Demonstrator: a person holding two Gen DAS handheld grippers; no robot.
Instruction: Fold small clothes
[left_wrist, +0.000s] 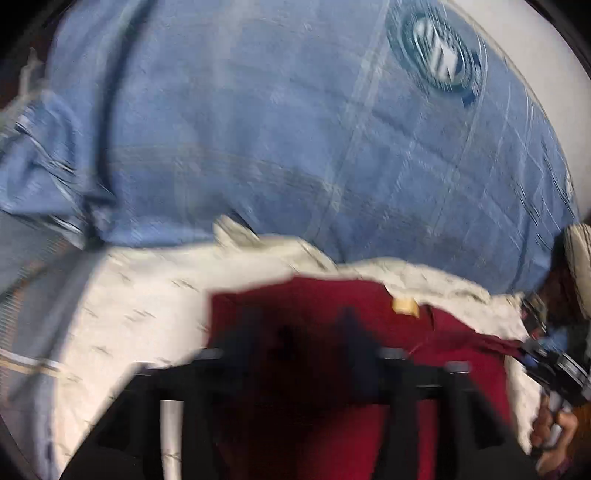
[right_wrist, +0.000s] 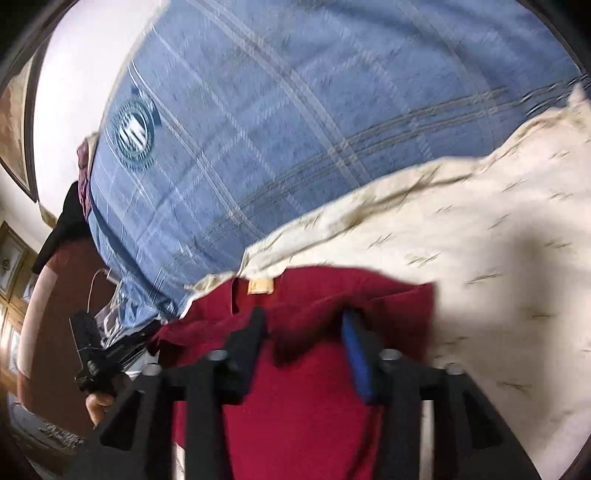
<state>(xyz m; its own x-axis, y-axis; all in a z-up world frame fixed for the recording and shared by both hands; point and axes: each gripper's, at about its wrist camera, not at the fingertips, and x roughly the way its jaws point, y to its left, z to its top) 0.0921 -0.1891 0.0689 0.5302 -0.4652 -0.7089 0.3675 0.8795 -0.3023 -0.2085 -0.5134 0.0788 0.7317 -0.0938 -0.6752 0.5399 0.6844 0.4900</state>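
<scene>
Left wrist view is blurry, so some edges are hard to make out. A soft dark red shirt (left_wrist: 332, 321) lies under and just ahead of the left gripper (left_wrist: 314, 325). Its two black fingers (left_wrist: 255, 332) stand apart with only red cloth showing in the gap, and they do not seem to pinch it. A small tan tag (left_wrist: 405, 306) sits at the shirt's neck, just past the right-side finger. Under the shirt lies a cream cloth (left_wrist: 129, 295) with tiny dash marks and a crumpled edge. Beyond the fingertips spreads a big blue checked sheet (left_wrist: 258, 129) with a round badge (left_wrist: 436, 62) printed on it.

From the right wrist, the right gripper (right_wrist: 304, 325) is also spread apart over the red shirt, letting go of it. One finger is black, and the other wears a blue pad (right_wrist: 356, 362). A fold of red cloth bunches between them. Off to the left of these fingers a hand (right_wrist: 98, 404) holds the other black gripper.
</scene>
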